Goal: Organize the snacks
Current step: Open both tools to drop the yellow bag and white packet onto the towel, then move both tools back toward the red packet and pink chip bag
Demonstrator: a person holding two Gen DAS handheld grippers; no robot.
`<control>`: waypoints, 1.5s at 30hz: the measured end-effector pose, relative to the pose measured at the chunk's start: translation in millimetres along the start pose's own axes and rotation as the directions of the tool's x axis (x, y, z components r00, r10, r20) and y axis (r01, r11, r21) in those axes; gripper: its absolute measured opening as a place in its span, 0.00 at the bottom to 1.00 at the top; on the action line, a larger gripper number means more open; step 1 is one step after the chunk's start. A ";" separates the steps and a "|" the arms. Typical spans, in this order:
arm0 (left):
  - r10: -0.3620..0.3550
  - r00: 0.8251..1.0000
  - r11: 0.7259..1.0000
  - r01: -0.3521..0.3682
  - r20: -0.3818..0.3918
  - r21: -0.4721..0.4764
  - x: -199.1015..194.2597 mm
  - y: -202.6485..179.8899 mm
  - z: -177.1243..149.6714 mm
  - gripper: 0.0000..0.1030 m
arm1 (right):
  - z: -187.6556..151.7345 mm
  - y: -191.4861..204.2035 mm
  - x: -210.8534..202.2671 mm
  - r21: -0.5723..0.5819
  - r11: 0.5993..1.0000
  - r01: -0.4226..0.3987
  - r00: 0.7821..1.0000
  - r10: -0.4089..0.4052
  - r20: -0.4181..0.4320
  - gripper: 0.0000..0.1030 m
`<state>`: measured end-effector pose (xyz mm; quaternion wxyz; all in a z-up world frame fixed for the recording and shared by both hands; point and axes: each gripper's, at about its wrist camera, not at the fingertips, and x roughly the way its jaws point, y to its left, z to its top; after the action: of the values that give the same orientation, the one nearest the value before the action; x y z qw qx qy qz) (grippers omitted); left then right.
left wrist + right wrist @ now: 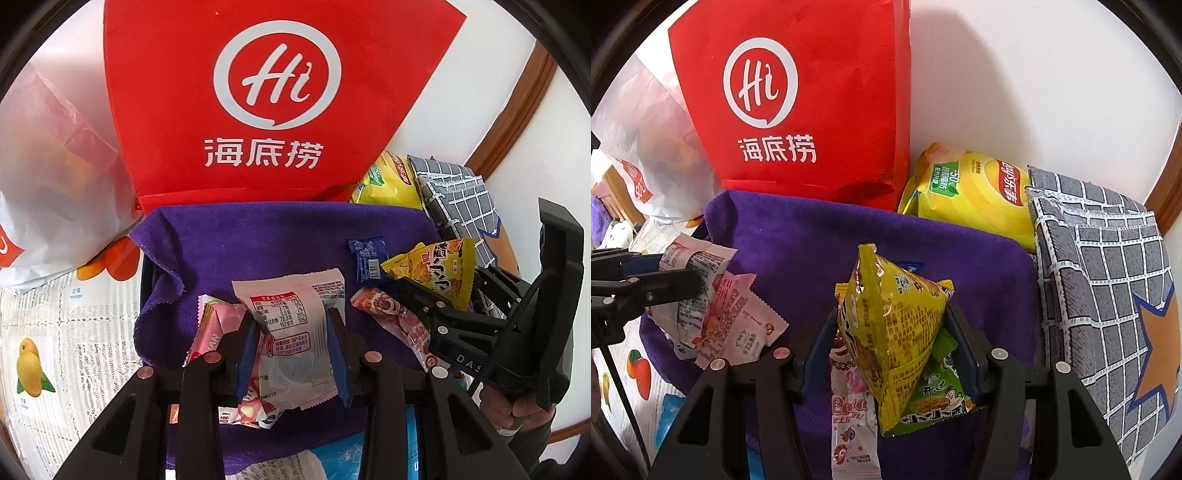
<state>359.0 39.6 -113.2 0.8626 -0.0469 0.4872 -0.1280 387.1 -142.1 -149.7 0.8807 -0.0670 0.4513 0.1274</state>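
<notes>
Mid-pickup, I judge: the left claw [293, 332] pinches a white packet [291, 317] above the purple cloth [258, 236] while the right claw [892, 343] pinches a yellow pyramid snack [890, 317], so next each needs carrying toward a sorting spot, perhaps the red bag [812, 110] at twelve o'clock.

Purple cloth [923, 236], red bag [258, 92], grey checked fabric [1108, 277].

red bag [236, 110] with white logo up top, purple cloth [258, 236] mid-frame, yellow chips [971, 199], grey-and-white grid fabric [1108, 266] with an orange star far right, yellow-green triangle pack [897, 325]
</notes>
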 end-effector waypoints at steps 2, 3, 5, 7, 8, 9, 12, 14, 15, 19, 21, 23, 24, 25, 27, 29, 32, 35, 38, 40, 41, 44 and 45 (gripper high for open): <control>0.002 1.000 1.000 -0.002 -0.002 0.003 0.6 -0.1 -0.4 0.33 | 0.6 0.2 0.3 -0.002 1.000 0.000 1.000 0.000 -0.002 0.58; 0.001 1.000 1.000 -0.001 -0.005 0.001 1.2 0.2 -0.4 0.33 | 0.6 0.3 -0.5 -0.001 1.000 -0.001 1.000 0.001 -0.002 0.58; 0.002 1.000 1.000 -0.002 -0.009 0.002 2.5 -0.1 -0.8 0.34 | 0.6 0.0 -1.6 0.002 1.000 -0.007 1.000 0.007 -0.005 0.59; 0.002 1.000 1.000 -0.002 -0.013 0.002 3.1 0.2 -0.9 0.34 | 0.7 0.1 -3.4 0.006 1.000 -0.008 1.000 0.008 -0.002 0.63; 0.002 1.000 1.000 -0.002 -0.014 0.002 3.4 0.1 -0.9 0.34 | 1.0 0.4 -4.7 0.006 1.000 -0.007 1.000 0.007 0.000 0.66; 0.003 1.000 1.000 -0.002 -0.014 0.003 4.0 -0.4 -0.5 0.34 | 1.1 0.9 -6.0 0.005 1.000 -0.008 1.000 0.008 0.003 0.67; 0.002 1.000 1.000 -0.002 -0.014 0.003 4.2 -0.5 -0.7 0.34 | 1.1 4.0 -11.3 -0.002 1.000 -0.006 1.000 0.006 0.011 0.68; 0.000 1.000 1.000 0.000 -0.014 0.006 4.1 -1.2 -1.1 0.34 | 2.0 4.9 -14.6 -0.004 1.000 0.000 1.000 0.000 0.022 0.69; -0.002 1.000 1.000 0.002 -0.014 0.008 3.8 -1.7 -1.2 0.34 | 2.5 4.9 -16.4 -0.002 1.000 0.001 1.000 -0.001 0.026 0.69; -0.011 1.000 1.000 0.011 -0.009 0.019 2.3 -4.6 -1.3 0.34 | 4.2 4.3 -24.7 0.009 1.000 0.000 0.999 0.000 0.046 0.69; -0.015 1.000 1.000 0.015 -0.004 0.024 1.0 -6.2 -1.1 0.34 | 4.5 3.5 -29.1 0.016 1.000 -0.003 0.998 0.002 0.055 0.69; -0.027 1.000 0.999 0.027 -0.010 0.030 -0.2 -8.1 -0.6 0.37 | 5.0 2.5 -33.1 0.022 1.000 -0.006 0.998 0.005 0.061 0.69; -0.031 0.999 0.999 0.031 -0.010 0.033 -1.3 -8.9 -0.3 0.41 | 5.3 2.1 -35.7 0.025 1.000 -0.004 0.998 0.003 0.067 0.69; -0.032 0.999 0.999 0.032 -0.005 0.036 -2.8 -10.3 0.0 0.48 | 5.7 1.7 -37.5 0.026 1.000 -0.003 0.998 0.001 0.071 0.69; -0.023 1.000 0.999 0.023 0.013 0.048 -7.3 -14.6 0.4 0.52 | 6.7 1.3 -41.8 0.029 1.000 0.000 0.997 -0.002 0.079 0.69; -0.020 1.000 0.998 0.019 0.020 0.057 -11.2 -18.6 0.9 0.53 | 7.4 0.8 -47.9 0.036 0.999 0.004 0.996 -0.007 0.089 0.69; -0.023 0.999 0.998 0.021 0.038 0.063 -20.1 -22.1 0.8 0.54 | 8.7 -0.3 -57.7 0.048 0.999 0.010 0.994 -0.015 0.104 0.69; -0.028 0.998 0.997 0.025 0.052 0.067 -27.6 -25.6 0.1 0.54 | 8.6 -0.3 -71.1 0.065 0.998 0.024 0.993 -0.031 0.112 0.69; -0.034 0.997 0.996 0.029 0.064 0.079 -36.1 -31.0 -1.1 0.54 | 5.6 -1.0 -87.8 0.067 0.997 0.041 0.992 -0.048 0.117 0.69; -0.042 0.996 0.996 0.035 0.078 0.087 -44.5 -34.9 -2.2 0.54 | 1.8 -2.0 -96.7 0.069 0.996 0.055 0.991 -0.063 0.117 0.69; -0.045 0.995 0.995 0.037 0.087 0.091 -49.8 -36.2 -2.9 0.54 | -0.2 -2.7 -100.2 0.073 0.995 0.061 0.991 -0.069 0.118 0.69; -0.044 0.993 0.994 0.033 0.113 0.103 -67.1 -42.4 -5.9 0.54 | -11.4 -6.6 -113.4 0.096 0.992 0.079 0.989 -0.090 0.118 0.69; -0.045 0.992 0.994 0.032 0.117 0.105 -71.3 -44.8 -6.4 0.54 | -16.9 -7.9 -118.9 0.103 0.991 0.087 0.989 -0.098 0.114 0.69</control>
<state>310.6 15.7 -48.2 0.8887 -0.0194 0.4267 -0.1665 309.6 -173.0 -63.0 0.9132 -0.0368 0.4001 0.0679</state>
